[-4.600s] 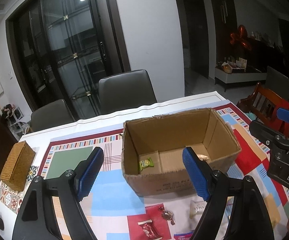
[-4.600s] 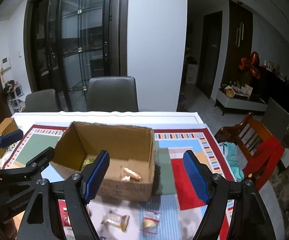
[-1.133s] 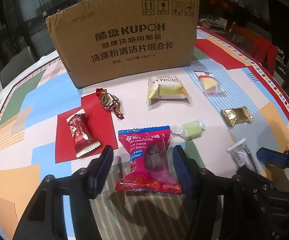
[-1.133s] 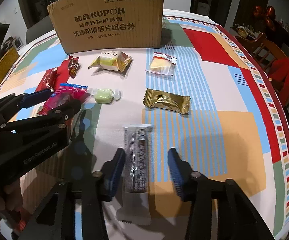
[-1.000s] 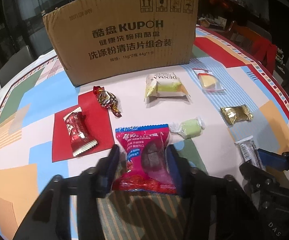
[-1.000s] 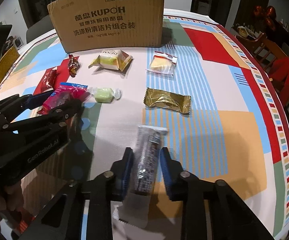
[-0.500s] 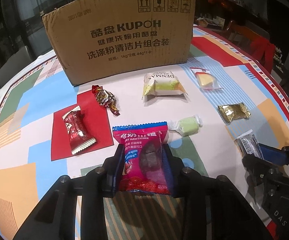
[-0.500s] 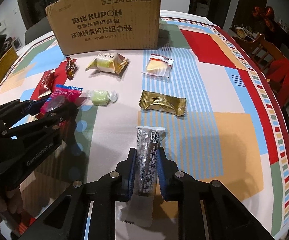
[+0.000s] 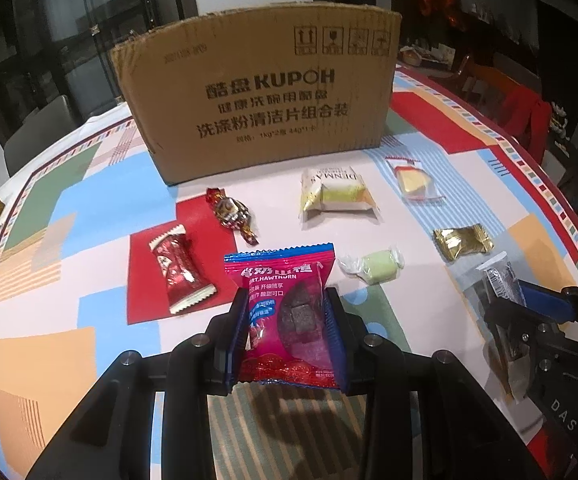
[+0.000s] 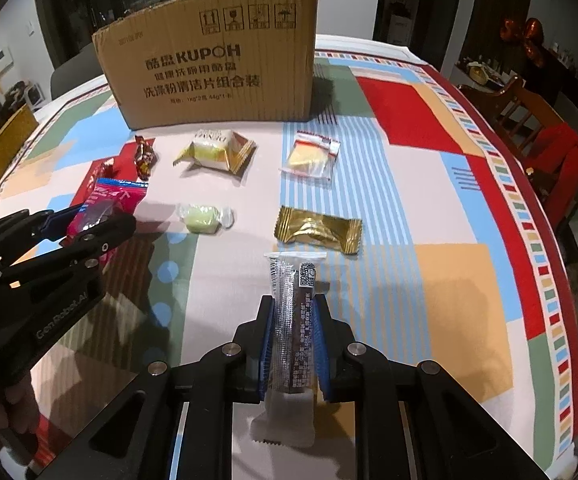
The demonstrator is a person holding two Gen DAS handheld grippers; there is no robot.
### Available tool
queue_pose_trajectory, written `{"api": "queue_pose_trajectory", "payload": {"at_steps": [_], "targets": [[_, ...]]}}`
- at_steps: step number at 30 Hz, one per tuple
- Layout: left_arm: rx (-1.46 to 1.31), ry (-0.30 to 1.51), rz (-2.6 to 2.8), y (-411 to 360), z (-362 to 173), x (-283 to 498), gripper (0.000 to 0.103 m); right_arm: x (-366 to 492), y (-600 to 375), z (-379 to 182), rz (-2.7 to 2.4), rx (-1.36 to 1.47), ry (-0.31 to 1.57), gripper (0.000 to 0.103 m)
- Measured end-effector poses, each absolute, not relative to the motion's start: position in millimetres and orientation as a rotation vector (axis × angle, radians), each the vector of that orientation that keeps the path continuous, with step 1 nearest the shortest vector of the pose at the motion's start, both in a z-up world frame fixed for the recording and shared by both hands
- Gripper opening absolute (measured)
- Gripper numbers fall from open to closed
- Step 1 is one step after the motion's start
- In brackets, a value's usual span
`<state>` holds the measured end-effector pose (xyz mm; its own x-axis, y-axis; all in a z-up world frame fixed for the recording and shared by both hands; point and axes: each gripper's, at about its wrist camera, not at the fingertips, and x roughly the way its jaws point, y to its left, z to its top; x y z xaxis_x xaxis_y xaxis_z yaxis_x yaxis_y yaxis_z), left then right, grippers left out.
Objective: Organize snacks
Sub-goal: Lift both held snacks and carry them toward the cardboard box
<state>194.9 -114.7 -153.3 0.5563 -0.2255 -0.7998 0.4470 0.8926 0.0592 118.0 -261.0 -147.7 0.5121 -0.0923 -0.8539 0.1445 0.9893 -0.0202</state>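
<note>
My left gripper (image 9: 285,300) is shut on a pink hawthorn snack packet (image 9: 285,280) and holds it just above the table; it also shows in the right wrist view (image 10: 109,204). My right gripper (image 10: 292,308) is shut on a dark snack bar in a clear wrapper (image 10: 293,304), also seen in the left wrist view (image 9: 499,280). The brown KUPOH cardboard box (image 9: 261,108) stands behind the snacks, its printed side facing me, its inside hidden.
On the patterned tablecloth (image 10: 449,272) lie a red candy packet (image 9: 177,268), a dark foil sweet (image 9: 231,214), a cream DENMAS cake (image 9: 335,194), a yellow cake in clear wrap (image 9: 411,182), a green sweet (image 9: 377,268) and a gold packet (image 9: 463,242). A woven basket (image 10: 3,148) sits far left.
Both grippers came down from above the box to the snacks and closed: the left on the pink packet, the right on the dark bar. Both snacks now sit slightly lifted.
</note>
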Motion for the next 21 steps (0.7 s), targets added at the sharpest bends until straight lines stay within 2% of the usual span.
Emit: {"api": "queue_pose_trajectory", "payload": {"at_steps": [21], "targets": [[0.249,0.827,-0.369,-100,-106,196,0.035,129,-256,-100,-0.132,0.040,0.915,0.020]]}}
